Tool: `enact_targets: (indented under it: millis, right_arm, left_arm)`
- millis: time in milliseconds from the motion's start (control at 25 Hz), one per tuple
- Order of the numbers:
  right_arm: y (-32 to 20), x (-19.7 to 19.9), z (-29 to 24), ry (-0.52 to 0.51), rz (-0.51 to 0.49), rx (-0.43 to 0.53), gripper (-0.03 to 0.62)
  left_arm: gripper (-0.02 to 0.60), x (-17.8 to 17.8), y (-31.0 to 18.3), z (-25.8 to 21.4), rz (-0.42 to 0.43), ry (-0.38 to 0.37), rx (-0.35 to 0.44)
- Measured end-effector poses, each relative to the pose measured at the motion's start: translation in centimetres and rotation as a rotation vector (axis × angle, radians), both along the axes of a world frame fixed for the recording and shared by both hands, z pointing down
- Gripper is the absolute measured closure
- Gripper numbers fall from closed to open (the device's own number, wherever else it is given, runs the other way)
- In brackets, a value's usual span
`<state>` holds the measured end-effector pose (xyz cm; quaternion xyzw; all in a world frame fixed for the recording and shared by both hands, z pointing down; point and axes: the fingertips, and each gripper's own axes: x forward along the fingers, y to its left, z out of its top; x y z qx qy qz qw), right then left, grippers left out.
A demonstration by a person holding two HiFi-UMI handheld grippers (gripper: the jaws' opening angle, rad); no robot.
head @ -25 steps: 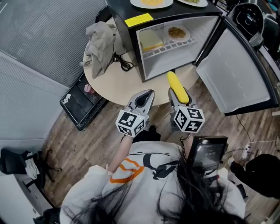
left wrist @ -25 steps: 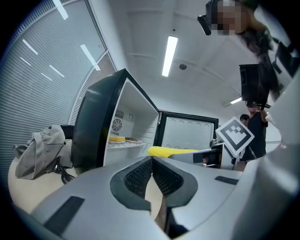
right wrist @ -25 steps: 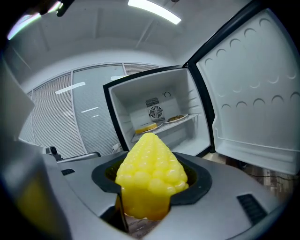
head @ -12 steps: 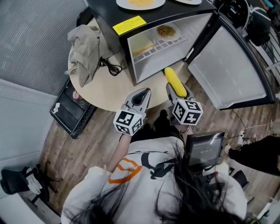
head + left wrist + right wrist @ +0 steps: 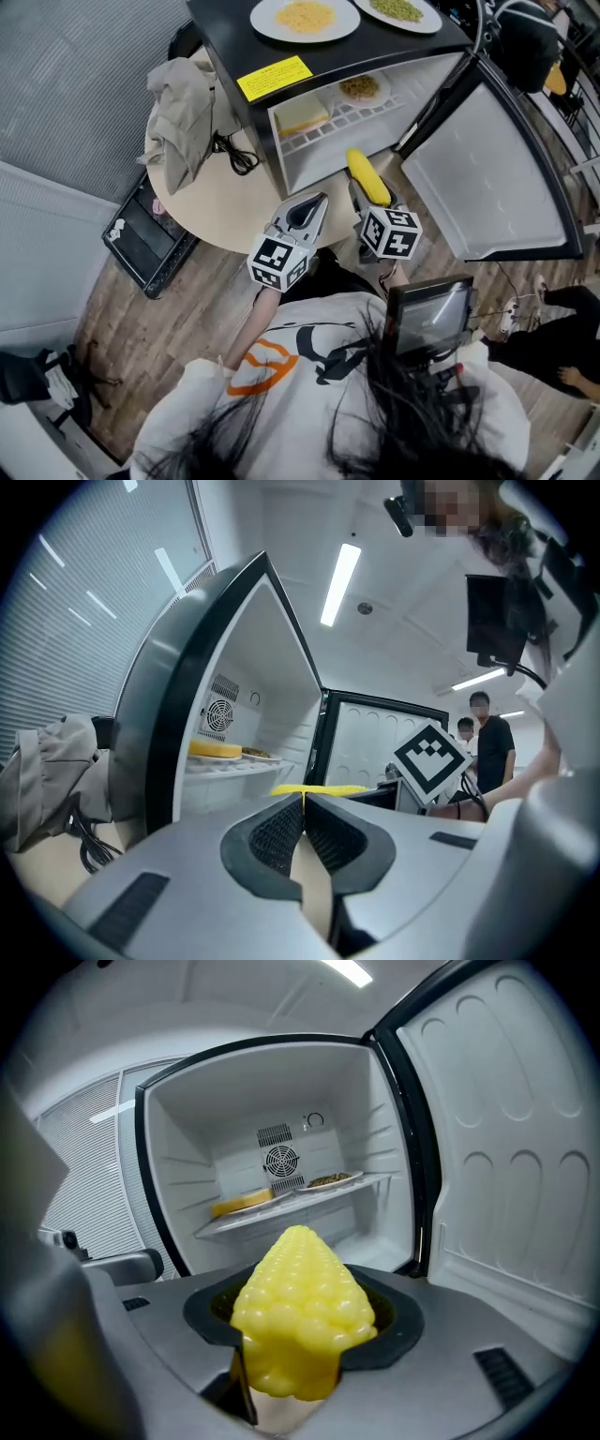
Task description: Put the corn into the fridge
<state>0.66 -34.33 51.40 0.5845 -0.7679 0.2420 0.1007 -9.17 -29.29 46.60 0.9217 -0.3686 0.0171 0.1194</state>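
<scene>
A: Head view first. Where's the corn (image 5: 367,175)?

B: It lies lengthwise in the right gripper (image 5: 364,194), tip toward the open fridge (image 5: 234,42). It's just outside the lower compartment, above the near edge of the round table (image 5: 211,192). The door (image 5: 478,178) stands wide open to the right.

A: And the left gripper (image 5: 314,204)?

B: Just left of the right one, also at the table's near edge. Two plates (image 5: 305,17) of food sit on the fridge top, and a grey cloth (image 5: 183,98) is heaped at the far left of the table.

A: Left gripper view?

B: The jaws are pressed together with nothing between them. Beyond their tips the corn shows as a thin yellow strip. To the left is the fridge's shelf (image 5: 225,764), carrying a yellow slab (image 5: 214,750).

A: Right gripper view?

B: The jaws are clamped on the corn from either side, apart only by the cob's thickness. The tip points straight into the white interior. The shelf is ahead and higher up, and the door is to the right.
</scene>
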Motion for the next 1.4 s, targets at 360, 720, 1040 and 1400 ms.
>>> enact_targets:
  millis: [360,720,1040,1400]
  right_arm:
    - [-4.5,1.2,4.1,0.048,-0.051,-0.076,0.339]
    - [-8.8,1.8,8.6,0.151,-0.123,-0.138,0.339]
    - [-11.4,0.3,11.4,0.198,-0.173,-0.173,0.339]
    - [-14.2,-1.4,12.3,0.280,-0.245,-0.153,0.339]
  left_arm:
    - [0.571,1.5,-3.3,0.6,-0.038,-0.038,-0.004]
    - [0.571,2.6,-5.2,0.5,-0.057,-0.036,-0.014]
    - [0.571,1.8,-5.7,0.5,-0.090,-0.061,-0.019]
    - [0.571,1.6,-5.0,0.8,-0.097,-0.101,-0.027]
